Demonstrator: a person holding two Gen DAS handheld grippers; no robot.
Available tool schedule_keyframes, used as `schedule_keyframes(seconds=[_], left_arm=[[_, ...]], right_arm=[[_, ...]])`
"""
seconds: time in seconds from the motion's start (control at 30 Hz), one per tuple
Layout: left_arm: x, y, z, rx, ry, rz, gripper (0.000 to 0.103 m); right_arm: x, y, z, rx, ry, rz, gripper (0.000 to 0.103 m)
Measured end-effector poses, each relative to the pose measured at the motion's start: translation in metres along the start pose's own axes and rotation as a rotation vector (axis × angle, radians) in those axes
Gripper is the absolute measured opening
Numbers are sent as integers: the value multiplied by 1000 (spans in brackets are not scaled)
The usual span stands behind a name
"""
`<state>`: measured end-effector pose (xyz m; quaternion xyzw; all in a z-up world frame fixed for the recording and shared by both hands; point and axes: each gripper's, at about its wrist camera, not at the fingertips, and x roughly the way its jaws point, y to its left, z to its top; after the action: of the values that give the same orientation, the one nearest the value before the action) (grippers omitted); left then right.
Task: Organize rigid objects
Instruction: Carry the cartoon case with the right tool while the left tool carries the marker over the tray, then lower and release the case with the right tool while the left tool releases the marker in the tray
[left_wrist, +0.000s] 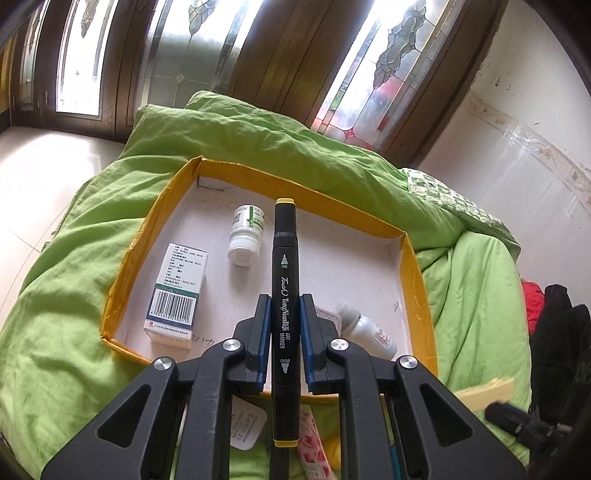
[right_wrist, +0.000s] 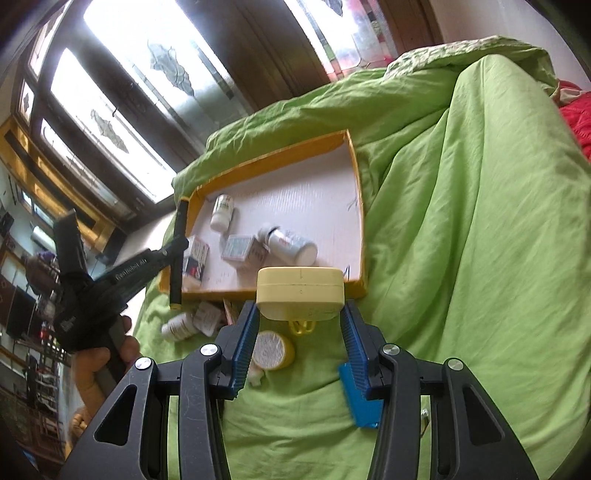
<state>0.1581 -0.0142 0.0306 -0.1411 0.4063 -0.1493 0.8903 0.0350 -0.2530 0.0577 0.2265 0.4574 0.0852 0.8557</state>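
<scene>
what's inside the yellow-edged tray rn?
In the tray: a white pill bottle on its side, a barcoded medicine box, another white bottle lying near the front right, and a small carton. The left gripper and its marker cover the middle.

Both your wrist cameras look steeply down along their fingers, close over the bed (left_wrist: 92, 229), and share the yellow-rimmed tray (left_wrist: 413, 266) (right_wrist: 354, 177).

Blk marker (left_wrist: 283, 295), yellow-rimmed tray (left_wrist: 155, 236)

Home bedroom: green duvet (left_wrist: 258, 140) on bed, leaded-glass wooden doors (left_wrist: 207, 55), tiled floor (left_wrist: 44, 166).
</scene>
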Motion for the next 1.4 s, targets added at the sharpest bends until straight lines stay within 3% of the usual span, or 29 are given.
schedule_keyframes(seconds=[0.17, 0.67, 1.1, 1.3, 1.37, 1.4], left_arm=[[8, -1, -1, 68, 24, 62, 12], [31, 10, 16, 68, 61, 47, 12], [54, 18, 7, 65, 139, 82, 12], [58, 25, 5, 53, 139, 87, 12], [58, 25, 5, 53, 137, 87, 12], [58, 25, 4, 53, 135, 85, 12]], right_arm=[[5, 6, 23, 11, -30, -20, 41], [65, 8, 60, -28, 44, -177, 41], [125, 7, 80, -27, 141, -201, 41], [141, 12, 101, -38, 121, -204, 40], [152, 10, 106, -35, 138, -203, 14], [160, 8, 108, -29, 159, -200, 14]])
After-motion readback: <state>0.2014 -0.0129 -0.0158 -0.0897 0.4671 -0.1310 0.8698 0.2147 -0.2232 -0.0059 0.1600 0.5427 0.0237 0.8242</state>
